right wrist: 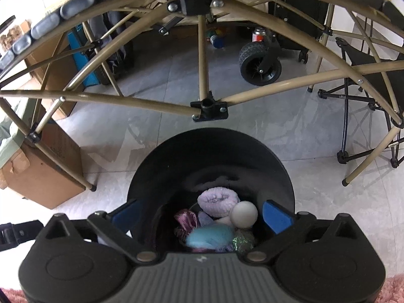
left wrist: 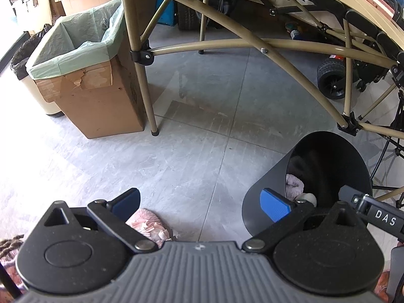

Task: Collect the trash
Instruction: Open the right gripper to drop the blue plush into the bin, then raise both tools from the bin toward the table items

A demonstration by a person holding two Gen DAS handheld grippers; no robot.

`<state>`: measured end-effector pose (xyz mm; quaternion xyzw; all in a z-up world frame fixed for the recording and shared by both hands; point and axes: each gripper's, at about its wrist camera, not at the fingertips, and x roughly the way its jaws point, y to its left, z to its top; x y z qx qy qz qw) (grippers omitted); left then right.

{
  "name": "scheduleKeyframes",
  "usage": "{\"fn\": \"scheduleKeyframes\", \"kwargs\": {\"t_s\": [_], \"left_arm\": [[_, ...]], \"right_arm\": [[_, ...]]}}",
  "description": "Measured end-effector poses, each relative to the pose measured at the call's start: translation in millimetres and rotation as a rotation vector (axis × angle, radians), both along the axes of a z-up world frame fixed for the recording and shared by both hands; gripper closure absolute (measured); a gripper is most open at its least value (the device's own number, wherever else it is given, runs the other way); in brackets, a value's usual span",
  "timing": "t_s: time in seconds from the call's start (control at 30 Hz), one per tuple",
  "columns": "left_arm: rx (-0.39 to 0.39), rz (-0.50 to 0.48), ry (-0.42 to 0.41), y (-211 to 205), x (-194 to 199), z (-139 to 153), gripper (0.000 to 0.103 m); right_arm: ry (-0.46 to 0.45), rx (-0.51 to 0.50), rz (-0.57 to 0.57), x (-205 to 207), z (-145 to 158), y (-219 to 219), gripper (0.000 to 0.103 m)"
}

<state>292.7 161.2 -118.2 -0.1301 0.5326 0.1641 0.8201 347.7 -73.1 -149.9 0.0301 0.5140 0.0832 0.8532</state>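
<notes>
My right gripper [right wrist: 202, 216] hangs open over the mouth of a black bin [right wrist: 209, 151], its blue pads [right wrist: 276, 216] wide apart with nothing pressed between them. Inside the bin lie a lilac fluffy piece [right wrist: 218, 200], a pale ball [right wrist: 243, 214], a blurred light-blue fluffy piece [right wrist: 210, 236], pink foil [right wrist: 185, 222] and a glittery green scrap [right wrist: 242, 240]. My left gripper [left wrist: 203, 204] is open above the grey floor, left of the same bin [left wrist: 267, 184]. A pink fluffy thing with paper shreds [left wrist: 150, 224] lies under its left finger.
A cardboard box with a green liner [left wrist: 83, 50] stands at the left beside a tan folding table frame [left wrist: 141, 58]. A black-bagged bin [left wrist: 21, 58] is beyond it. A cart wheel [right wrist: 260, 67] and a folding chair [right wrist: 366, 80] sit behind. Pink rug [right wrist: 394, 290] edges the bottom.
</notes>
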Motion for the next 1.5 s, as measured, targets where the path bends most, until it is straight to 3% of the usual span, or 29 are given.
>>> {"fn": "scheduleKeyframes", "kwargs": {"t_s": [0.63,0.87,1.17,1.5], "left_arm": [[0.013,-0.018,-0.009,-6,1,2,0.000],[0.061,-0.044,-0.063,-18,0,11,0.000],[0.091,-0.074,-0.190,-32,-8,31,0.000],[0.153,-0.118,-0.432,-64,-26,79,0.000]], "right_arm": [[0.007,0.015,0.023,-4,1,-3,0.000],[-0.027,0.032,0.013,-8,9,-14,0.000],[-0.123,0.081,0.012,-21,32,-34,0.000],[-0.321,0.127,0.012,-43,78,-63,0.000]]}}
